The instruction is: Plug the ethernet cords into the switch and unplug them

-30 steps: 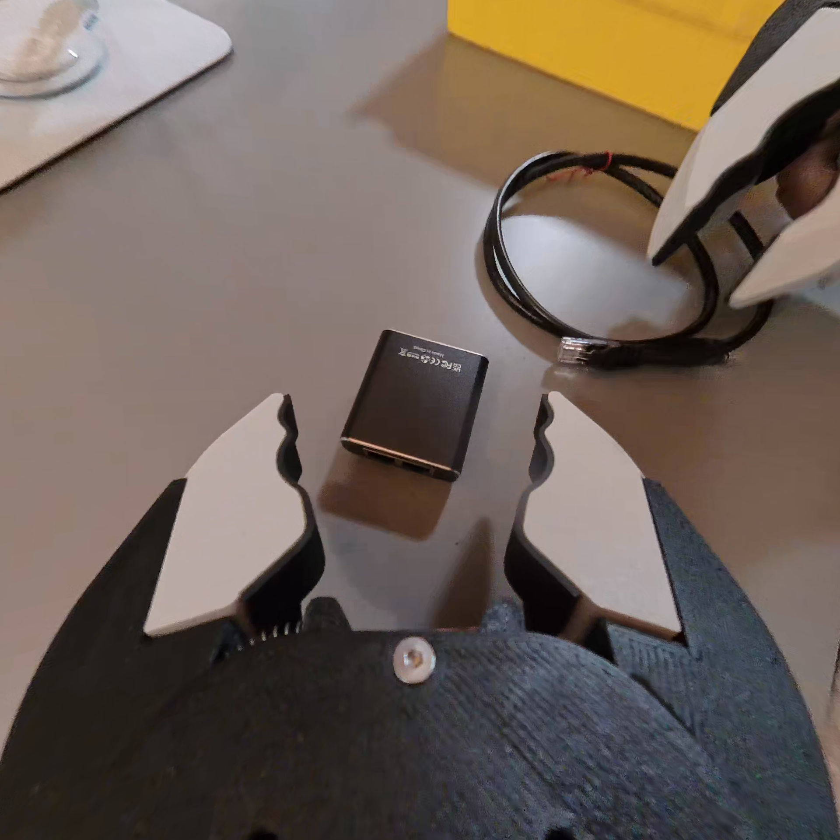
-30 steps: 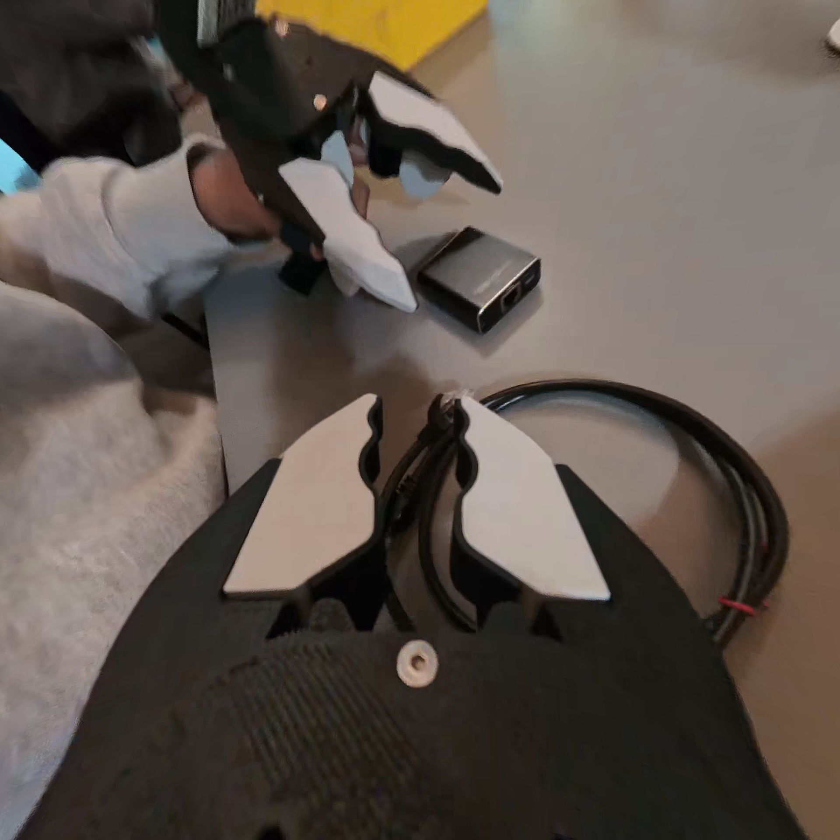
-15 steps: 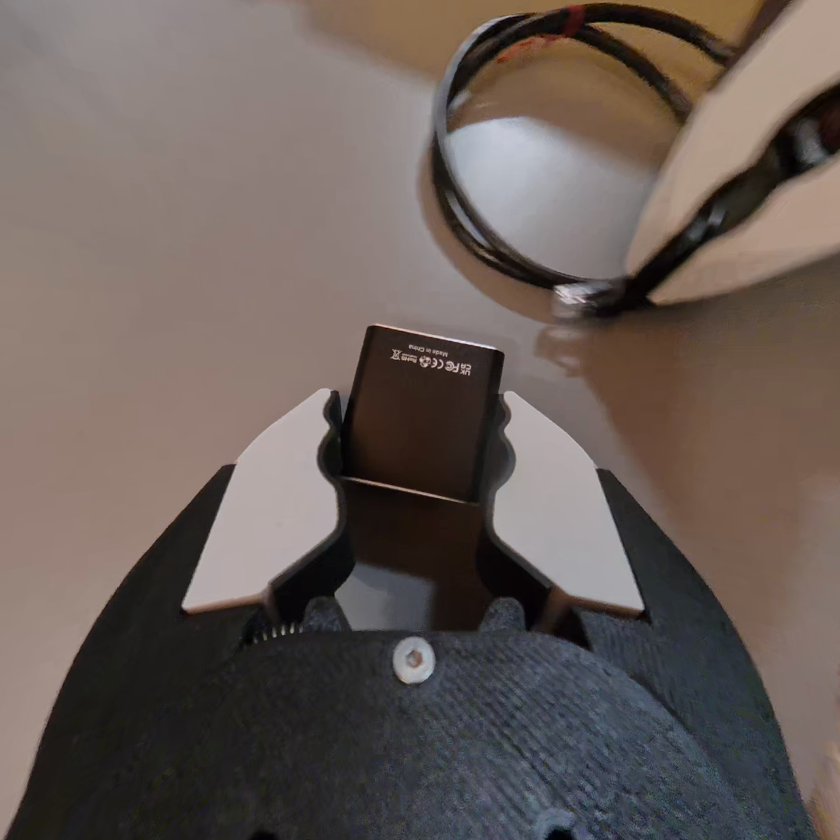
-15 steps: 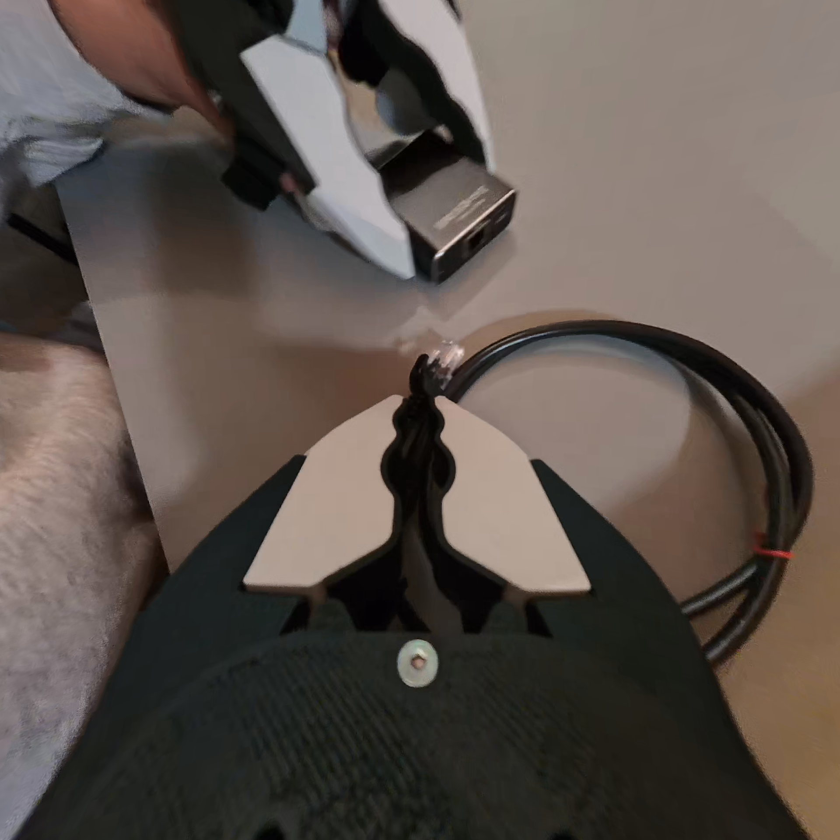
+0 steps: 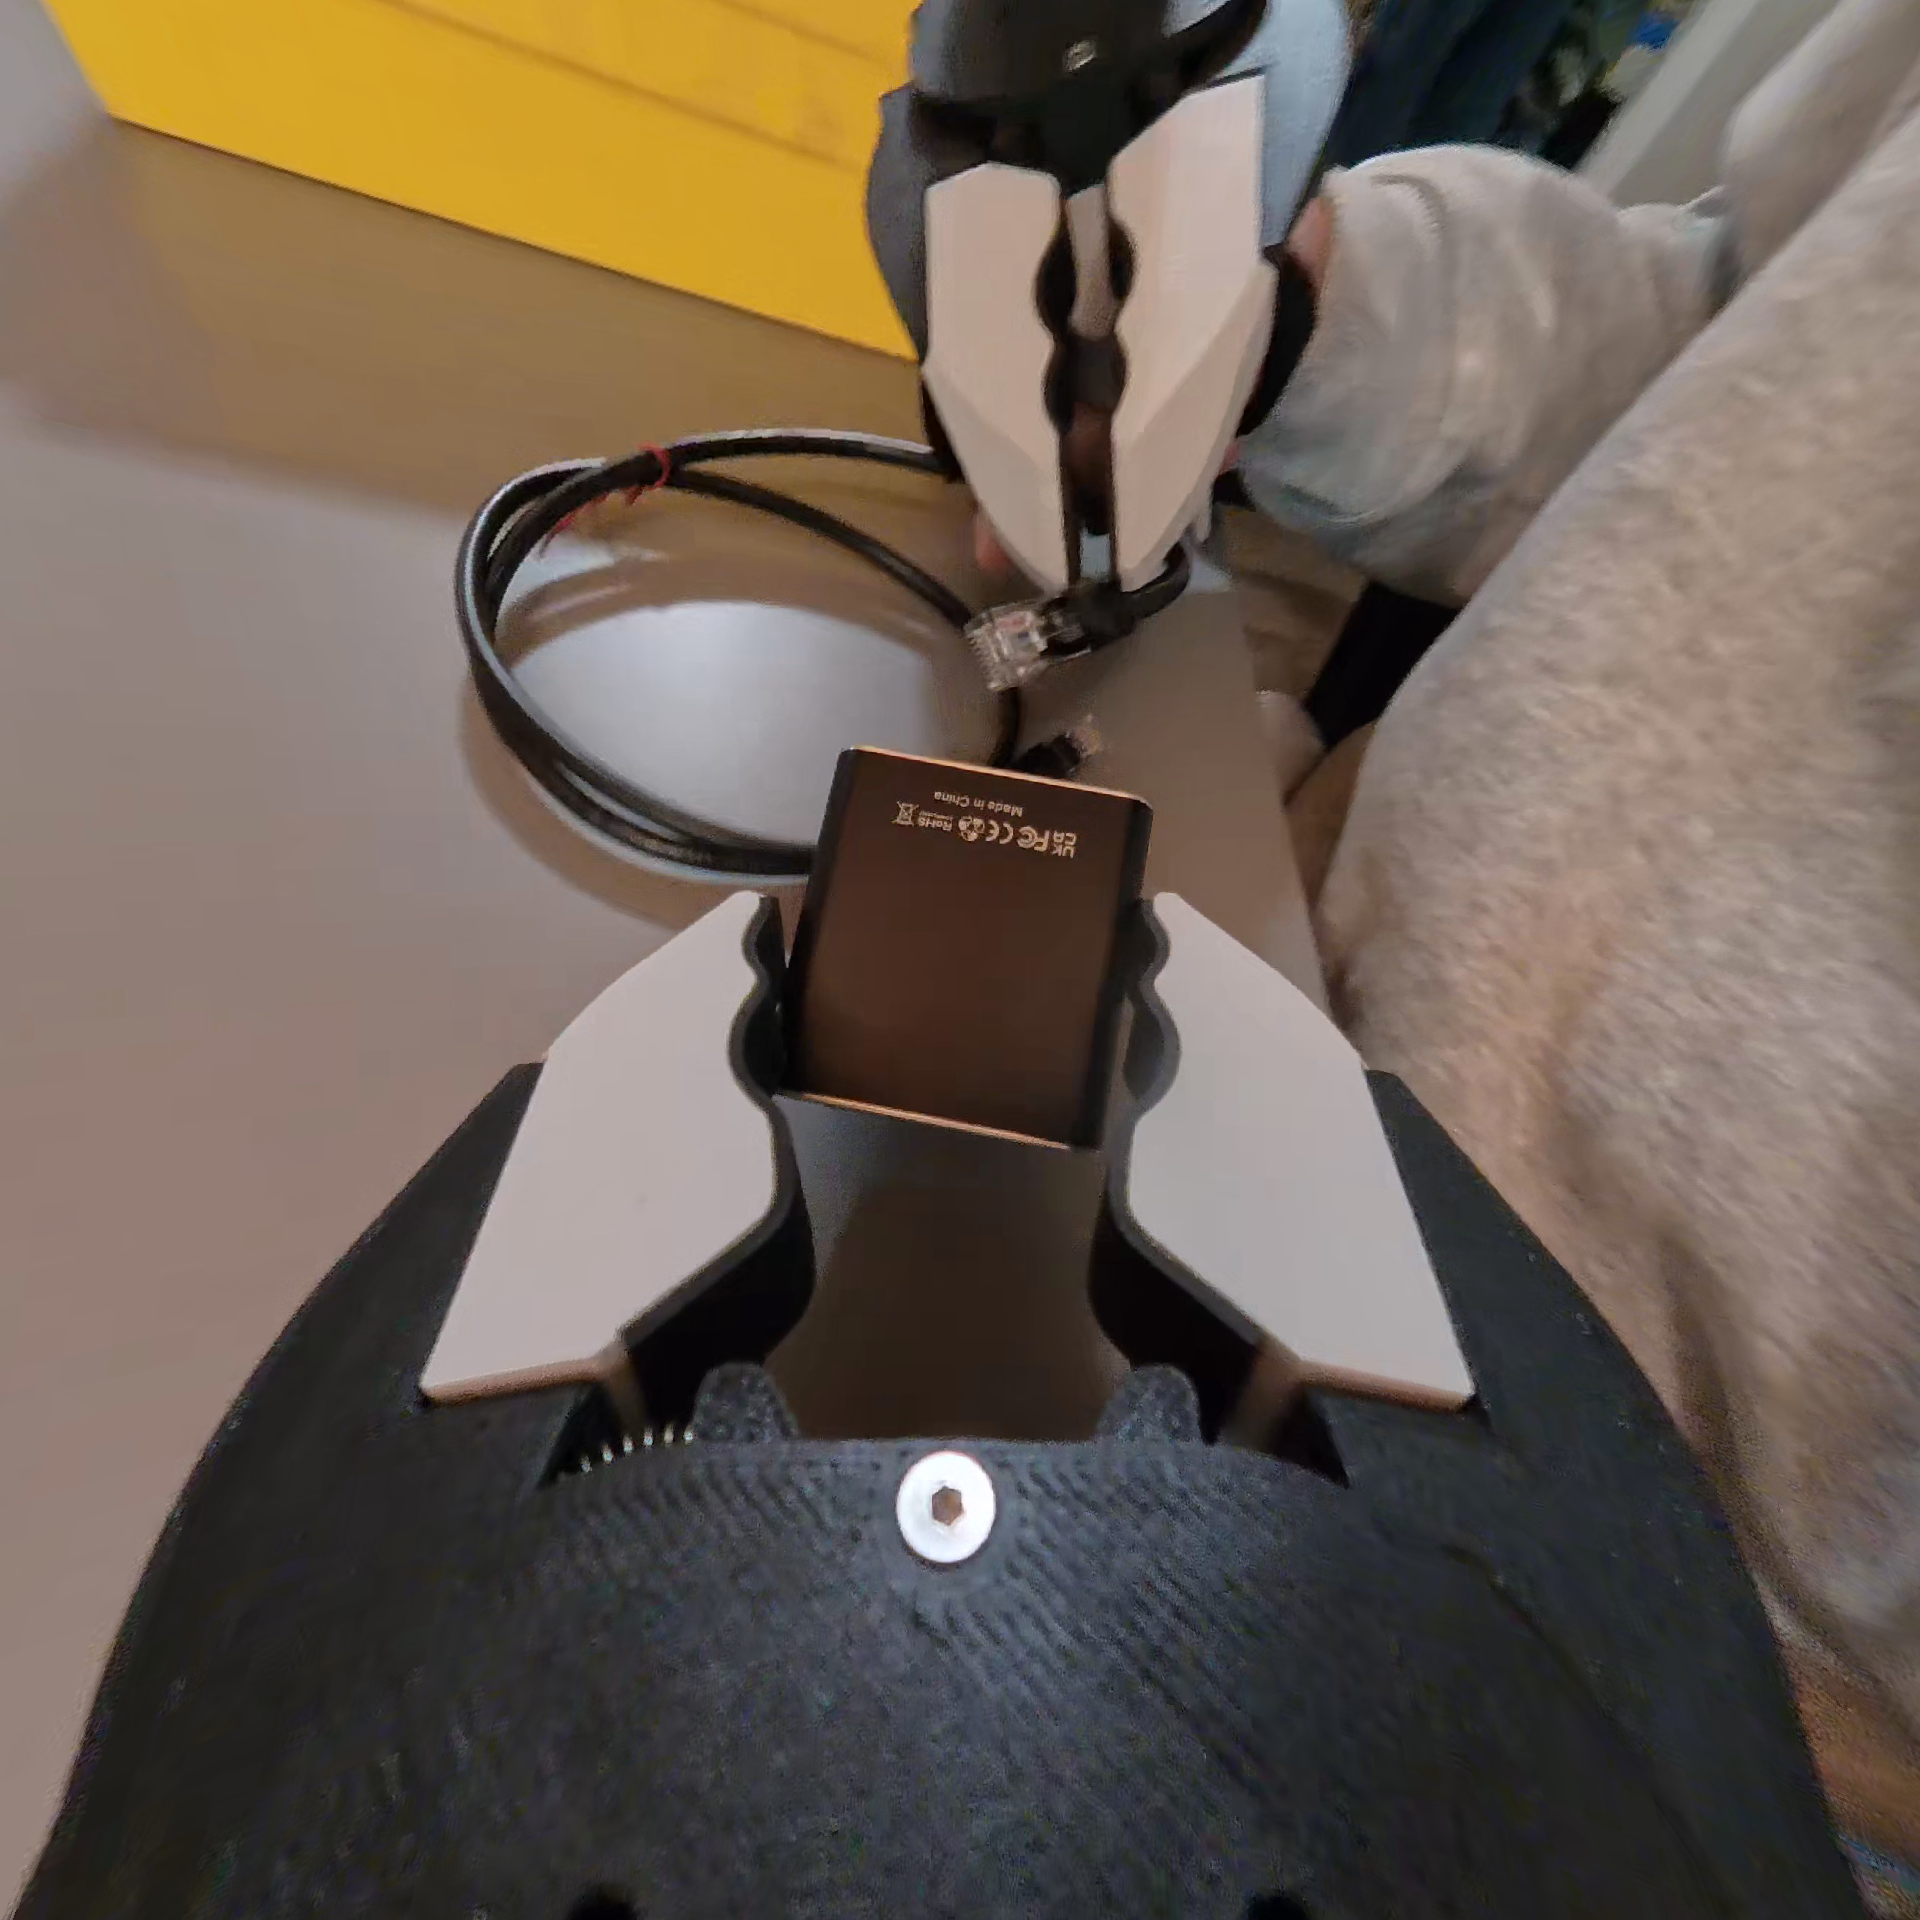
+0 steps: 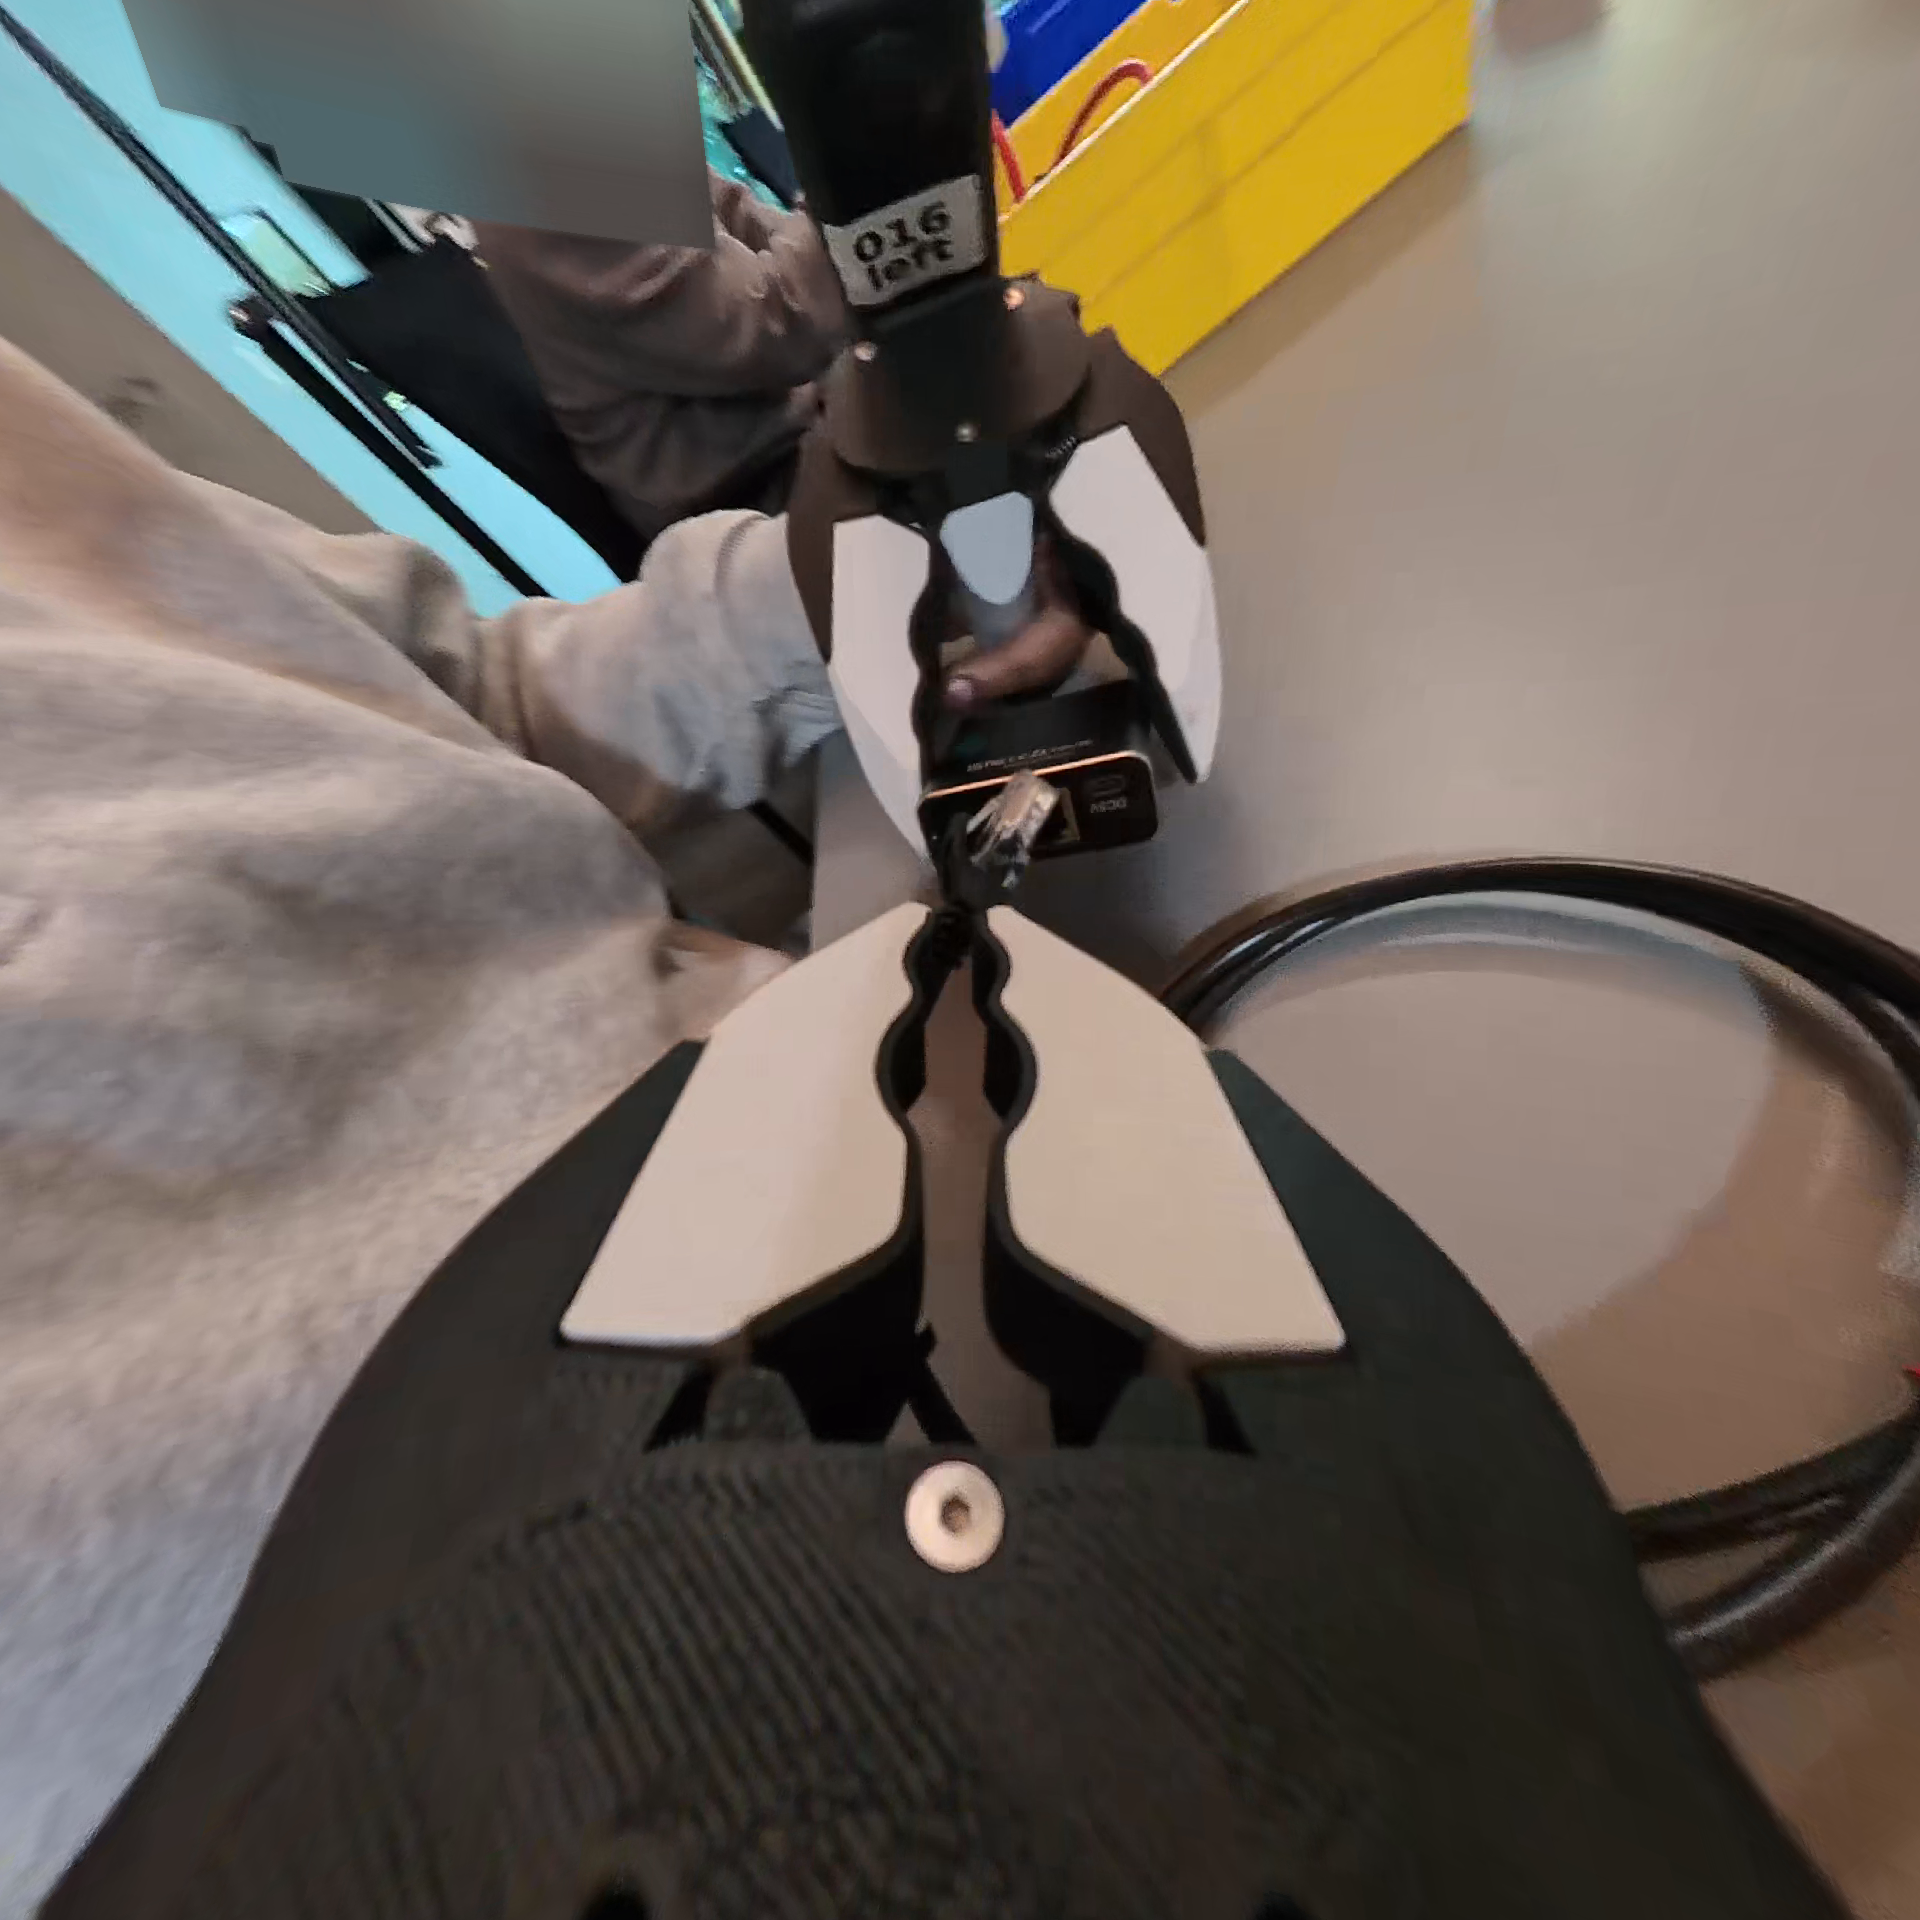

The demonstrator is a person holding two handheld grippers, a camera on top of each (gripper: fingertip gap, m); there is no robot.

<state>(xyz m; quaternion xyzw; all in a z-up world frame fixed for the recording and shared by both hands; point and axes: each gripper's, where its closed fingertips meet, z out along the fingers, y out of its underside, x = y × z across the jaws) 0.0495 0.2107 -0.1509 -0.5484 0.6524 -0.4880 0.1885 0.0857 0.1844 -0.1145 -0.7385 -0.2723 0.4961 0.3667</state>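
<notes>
My left gripper point(image 5: 954, 914) is shut on the small black switch point(image 5: 966, 935) and holds it above the table, its far end toward the right gripper. In the right wrist view the switch point(image 6: 1049, 800) shows its port face between the left gripper's white fingers point(image 6: 873, 665). My right gripper point(image 6: 956, 914) is shut on the black ethernet cord just behind its clear plug point(image 6: 1008, 826). The plug tip sits right at the switch's port face; I cannot tell whether it is inside. In the left wrist view the plug point(image 5: 1013, 644) hangs below the right gripper point(image 5: 1091, 582), a little beyond the switch.
The rest of the black cord lies coiled on the brown table point(image 5: 260, 831), with a red tie point(image 5: 652, 464); the coil also shows in the right wrist view point(image 6: 1662, 935). A yellow box point(image 5: 520, 135) stands at the back. A person's grey sleeve point(image 5: 1662, 831) fills the right side.
Both grippers have lifted off the table and turned to face each other. The left one carries the switch, the right one the plug, now close to the switch's port face.
</notes>
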